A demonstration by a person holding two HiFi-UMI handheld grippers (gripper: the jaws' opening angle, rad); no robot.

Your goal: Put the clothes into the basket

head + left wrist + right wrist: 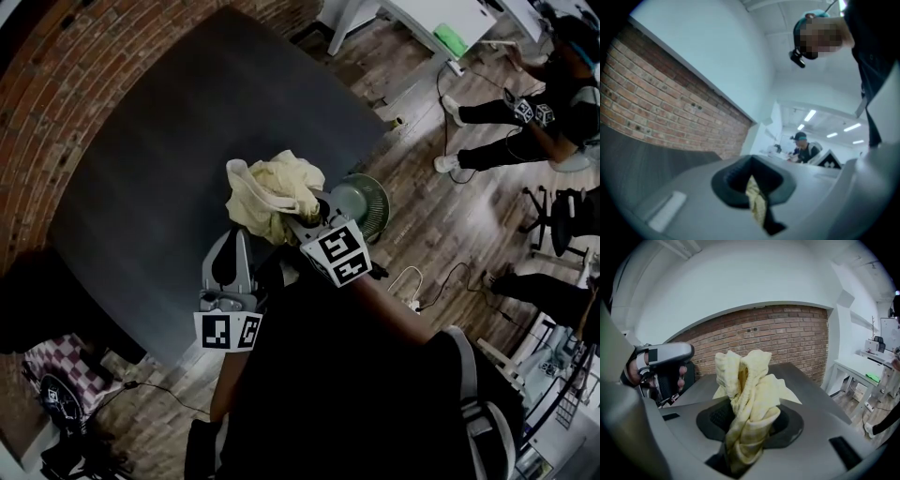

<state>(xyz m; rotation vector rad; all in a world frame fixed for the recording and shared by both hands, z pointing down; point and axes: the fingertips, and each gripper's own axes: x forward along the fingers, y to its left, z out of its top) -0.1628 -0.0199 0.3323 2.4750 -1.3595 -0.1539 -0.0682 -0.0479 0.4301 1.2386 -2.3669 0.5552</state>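
Note:
A bunched pale yellow cloth [272, 192] is lifted over the near edge of the dark grey table [169, 122]. My right gripper [295, 220] is shut on it. In the right gripper view the cloth [750, 390] rises out of the right gripper [743, 446] in a twisted bundle. My left gripper [234, 246] is just left of the cloth, pointing level. Seen from the left gripper [759, 208], a narrow strip of yellow cloth [756, 199] is pinched in its jaws; whether it belongs to the same garment is unclear. A round green ribbed basket [366, 199] stands on the floor right of the table.
A brick wall [56, 84] runs along the table's left side. Two people [525, 112] sit at the upper right near a white desk [431, 19]. Cables [412, 281] lie on the wood floor, and a checked item [56, 361] is at the lower left.

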